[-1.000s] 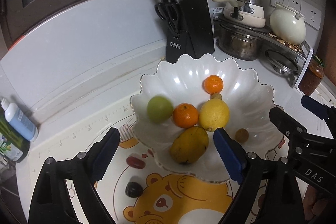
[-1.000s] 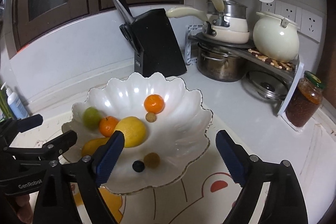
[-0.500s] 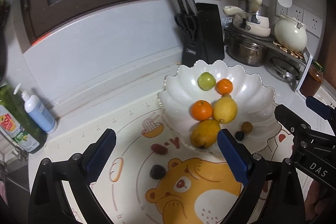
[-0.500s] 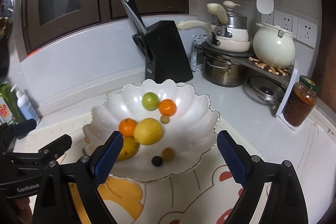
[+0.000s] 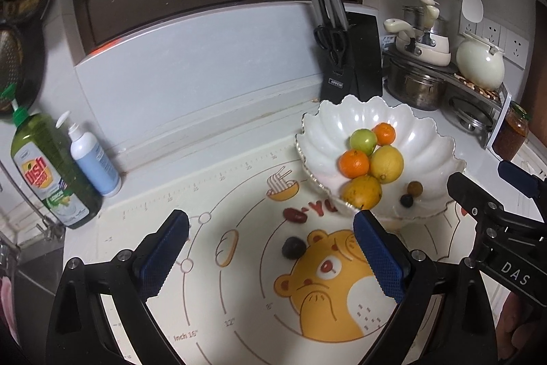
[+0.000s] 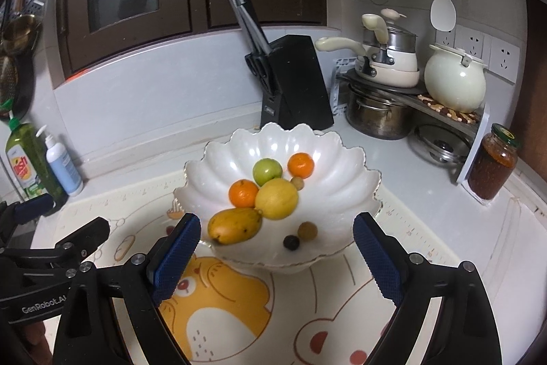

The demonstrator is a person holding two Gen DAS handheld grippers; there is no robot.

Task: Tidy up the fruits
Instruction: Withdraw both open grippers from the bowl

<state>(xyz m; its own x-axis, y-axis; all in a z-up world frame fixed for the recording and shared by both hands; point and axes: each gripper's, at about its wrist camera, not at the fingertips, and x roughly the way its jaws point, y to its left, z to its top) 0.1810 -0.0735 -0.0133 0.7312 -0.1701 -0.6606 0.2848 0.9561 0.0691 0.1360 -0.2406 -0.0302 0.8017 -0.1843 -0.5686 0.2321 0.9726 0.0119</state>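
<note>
A white scalloped bowl holds a green fruit, two oranges, a lemon, a mango and small round fruits. On the bear mat a dark plum and a red date lie loose. My left gripper is open and empty above the mat, near the plum. My right gripper is open and empty in front of the bowl.
A black knife block stands behind the bowl. Pots and a cream kettle sit on a rack at right, with a jar beside it. Soap bottles stand at the left by the sink edge.
Both grippers have pulled back and up from the bowl, which looks smaller. The left gripper has swung left over the mat. The green fruit now sits farther back in the bowl.
</note>
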